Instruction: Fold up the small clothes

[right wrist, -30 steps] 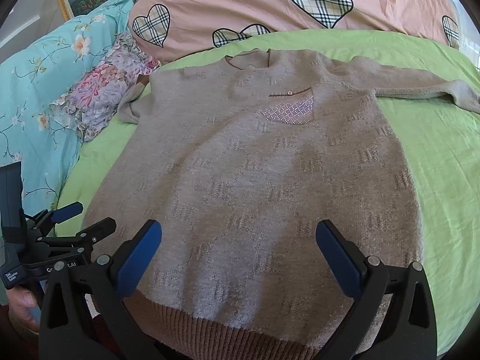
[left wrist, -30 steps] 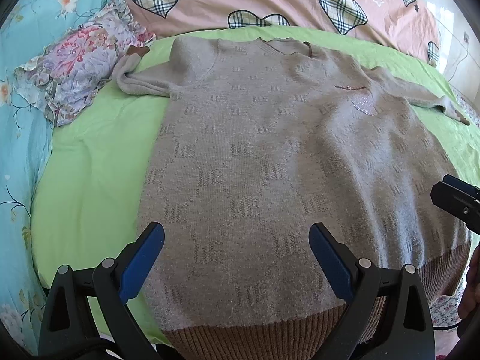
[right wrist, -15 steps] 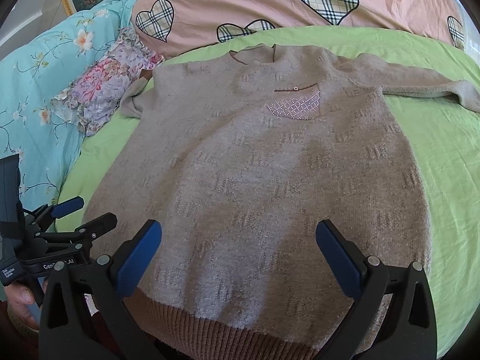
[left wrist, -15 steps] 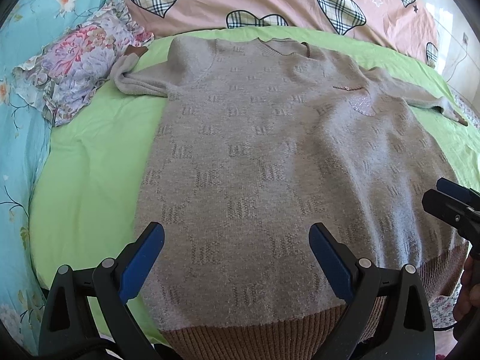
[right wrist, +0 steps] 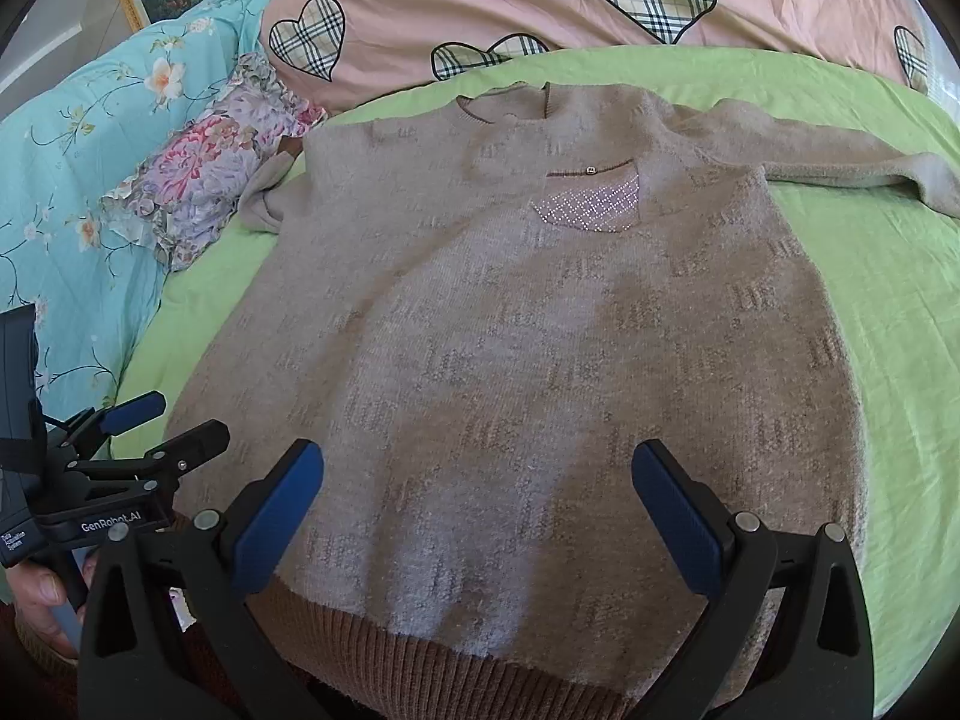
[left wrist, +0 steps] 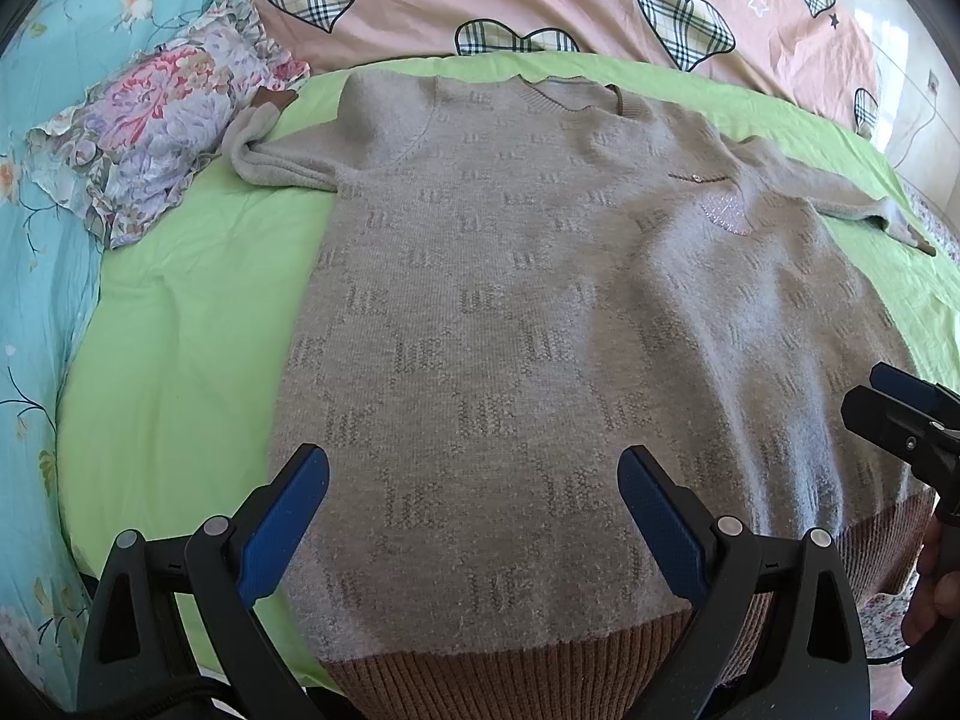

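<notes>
A beige knit sweater (left wrist: 540,312) with a brown ribbed hem lies flat, front up, on a green sheet (left wrist: 180,324); it also shows in the right wrist view (right wrist: 570,330). Both sleeves are spread out to the sides. My left gripper (left wrist: 474,516) is open and empty, above the lower left part of the sweater. My right gripper (right wrist: 477,510) is open and empty, above the lower right part near the hem. Each gripper shows in the other's view: the right gripper (left wrist: 900,414) at the far right edge, the left gripper (right wrist: 162,426) at the left.
A floral cushion (left wrist: 156,126) lies by the left sleeve. A pink quilt with plaid hearts (left wrist: 540,0) lies behind the collar. A turquoise floral sheet (left wrist: 36,300) borders the green sheet on the left. Green sheet shows beside the sweater on both sides.
Both grippers have shifted slightly; the right gripper appears a little lower and further left in the left wrist view. The sweater has not moved.
</notes>
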